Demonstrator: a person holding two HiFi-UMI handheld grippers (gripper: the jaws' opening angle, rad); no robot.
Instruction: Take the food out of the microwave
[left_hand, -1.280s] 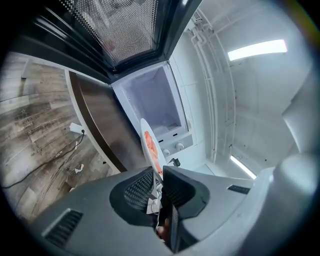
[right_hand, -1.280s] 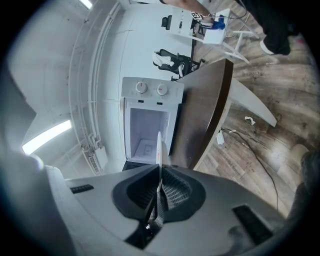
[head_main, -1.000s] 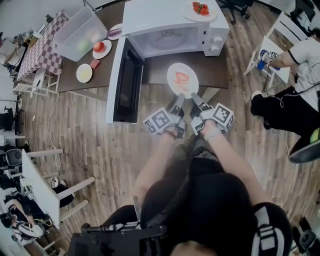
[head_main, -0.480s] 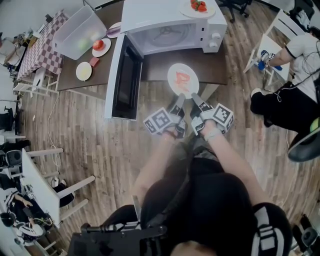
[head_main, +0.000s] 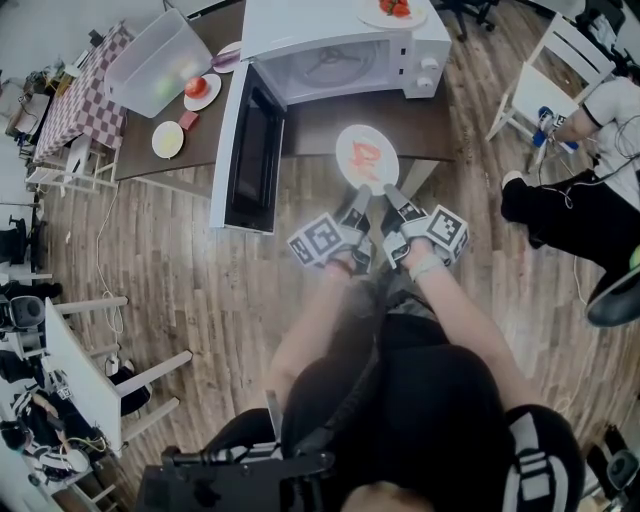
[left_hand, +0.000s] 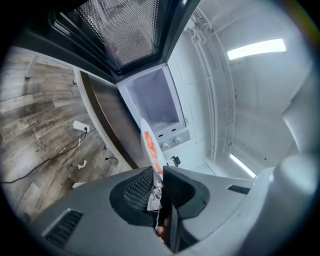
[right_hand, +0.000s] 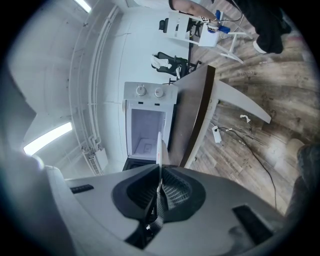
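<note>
A white plate (head_main: 366, 157) with orange-red food hangs over the dark table (head_main: 425, 125), in front of the white microwave (head_main: 340, 45), whose door (head_main: 250, 160) stands wide open. My left gripper (head_main: 358, 198) is shut on the plate's near rim from the left and my right gripper (head_main: 392, 198) from the right. In the left gripper view the plate (left_hand: 151, 149) runs edge-on out of the jaws of the left gripper (left_hand: 159, 182) toward the empty microwave cavity (left_hand: 155, 100). The right gripper view shows the thin plate rim (right_hand: 159, 150) pinched in the right gripper (right_hand: 160, 187).
A plate of strawberries (head_main: 392, 10) sits on top of the microwave. On the table's left stand a clear plastic bin (head_main: 160, 65), a plate with a tomato (head_main: 198, 90) and a plate of yellow food (head_main: 167, 140). A seated person (head_main: 590, 190) and a white stool (head_main: 545, 95) are at right.
Both grippers and the plate have drawn a little further back from the microwave's opening. The grip on the rim looks unchanged.
</note>
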